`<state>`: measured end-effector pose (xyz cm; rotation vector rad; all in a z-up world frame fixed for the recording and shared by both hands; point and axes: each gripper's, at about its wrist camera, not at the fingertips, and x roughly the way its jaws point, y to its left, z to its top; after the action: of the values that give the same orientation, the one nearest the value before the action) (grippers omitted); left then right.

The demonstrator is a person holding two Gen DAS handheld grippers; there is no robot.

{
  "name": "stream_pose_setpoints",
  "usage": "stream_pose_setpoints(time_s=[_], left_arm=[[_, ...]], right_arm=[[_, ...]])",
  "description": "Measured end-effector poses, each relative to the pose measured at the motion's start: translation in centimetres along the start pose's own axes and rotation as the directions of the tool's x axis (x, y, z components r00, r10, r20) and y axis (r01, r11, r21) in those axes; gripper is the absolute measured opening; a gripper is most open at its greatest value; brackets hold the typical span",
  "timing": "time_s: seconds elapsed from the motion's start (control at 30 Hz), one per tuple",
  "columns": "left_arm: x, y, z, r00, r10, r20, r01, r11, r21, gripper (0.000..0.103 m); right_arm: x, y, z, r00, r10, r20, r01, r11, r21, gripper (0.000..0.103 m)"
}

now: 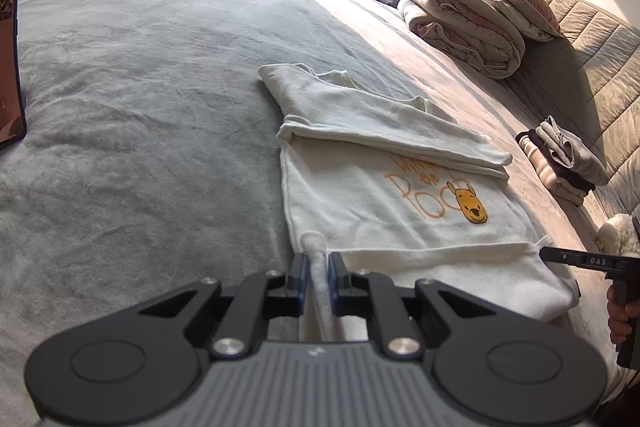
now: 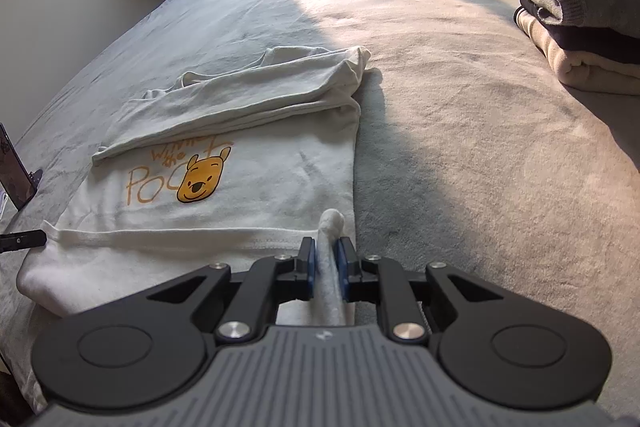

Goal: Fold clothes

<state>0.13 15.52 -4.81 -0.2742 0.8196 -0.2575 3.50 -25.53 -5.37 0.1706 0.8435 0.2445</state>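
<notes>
White Pooh T-shirt (image 1: 384, 195) sleeves folded | left gripper (image 1: 318, 277), right gripper (image 2: 328, 263) pinching hem corners | next: carry hem to collar

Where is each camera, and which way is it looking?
Left wrist: on the left gripper, looking down across the bed at the white shirt; a hand holding the right gripper shows at the edge.
Right wrist: on the right gripper, facing that shirt from its other corner.
Both share the shirt, its bear print and the folded clothes pile.
</notes>
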Motion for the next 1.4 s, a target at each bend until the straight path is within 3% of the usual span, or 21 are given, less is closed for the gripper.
stream_pose_setpoints(time_s=[0.1,0.4,0.63,0.9,1.03,1.27,1.4], left_arm=[[-0.4,-0.2,0.1,1.000,-0.007,0.025,0.007,1.000,0.008,0.007],[-1.8,-0.3,0.5,0.993,-0.040,0.109,0.040,0.999,-0.003,0.007],[-1.6,0.0,1.1,0.983,-0.035,0.181,0.045,0.998,-0.053,0.007],[0.7,0.3,2.3,0.972,0.001,0.236,0.026,0.993,-0.111,0.007],[1.8,0.8,3.1,0.957,0.004,0.291,0.047,0.985,-0.168,0.007],[2.9,0.8,4.1,0.912,0.003,0.411,0.091,0.974,-0.208,0.007],[4.6,1.3,4.4,0.933,0.028,0.358,0.060,0.970,-0.234,0.007]], right_arm=[[-0.1,0.2,0.0,1.000,-0.015,0.006,0.016,1.000,-0.001,0.009],[-1.5,0.5,0.3,0.997,-0.025,0.078,0.023,1.000,0.016,0.008],[-3.0,0.9,0.7,0.977,-0.044,0.209,0.045,0.999,-0.002,0.008],[-1.9,0.7,1.8,0.960,-0.068,0.271,0.064,0.998,0.024,0.008],[-1.3,0.8,2.5,0.942,-0.082,0.326,0.073,0.997,0.038,0.008],[-0.4,0.7,3.8,0.903,-0.100,0.418,0.078,0.994,0.071,0.008],[0.9,0.1,4.4,0.906,-0.105,0.411,0.079,0.994,0.079,0.008]])
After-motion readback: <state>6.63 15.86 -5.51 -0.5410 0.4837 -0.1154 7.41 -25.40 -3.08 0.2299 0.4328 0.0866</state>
